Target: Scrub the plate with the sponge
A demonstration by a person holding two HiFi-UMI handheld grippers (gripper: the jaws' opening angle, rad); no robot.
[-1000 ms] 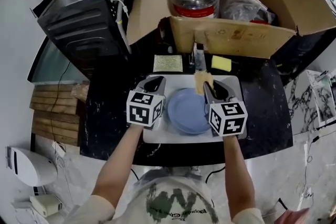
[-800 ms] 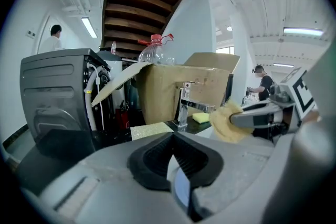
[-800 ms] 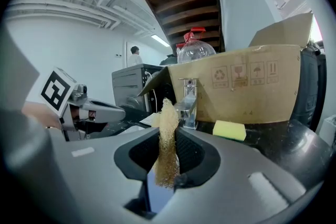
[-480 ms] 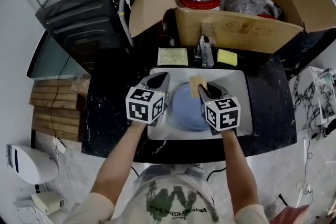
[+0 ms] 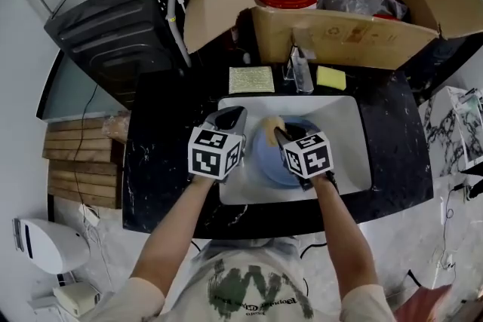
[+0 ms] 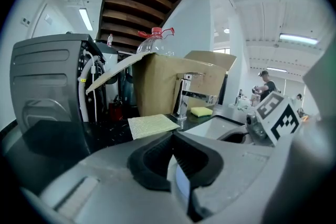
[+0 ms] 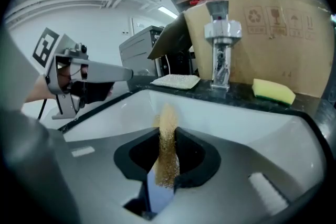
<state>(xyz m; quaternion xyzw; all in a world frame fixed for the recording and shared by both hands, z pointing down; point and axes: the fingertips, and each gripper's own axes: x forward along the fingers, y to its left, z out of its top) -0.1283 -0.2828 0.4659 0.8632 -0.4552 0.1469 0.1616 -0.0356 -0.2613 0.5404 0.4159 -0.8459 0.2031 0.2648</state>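
Pinches the left rim of the blue plate [image 5: 278,162] in the left tongs [image 6: 173,147], pads closed on a blue sliver that only the left gripper view reveals. Clamps a tan sponge [image 7: 167,147] edge-on in the right tongs [image 7: 168,136], jaws shut on it, with plate blue just beneath. Takes the head view to place the plate: flat in the white sink [image 5: 349,133], sponge over its far-left part, both tongs close together. Gives, in the right gripper view, a level look at the faucet [image 7: 220,42] on the black desk [image 5: 158,162], with a yellow sponge [image 7: 272,92] lying near it, before a cardboard box [image 7: 273,18]
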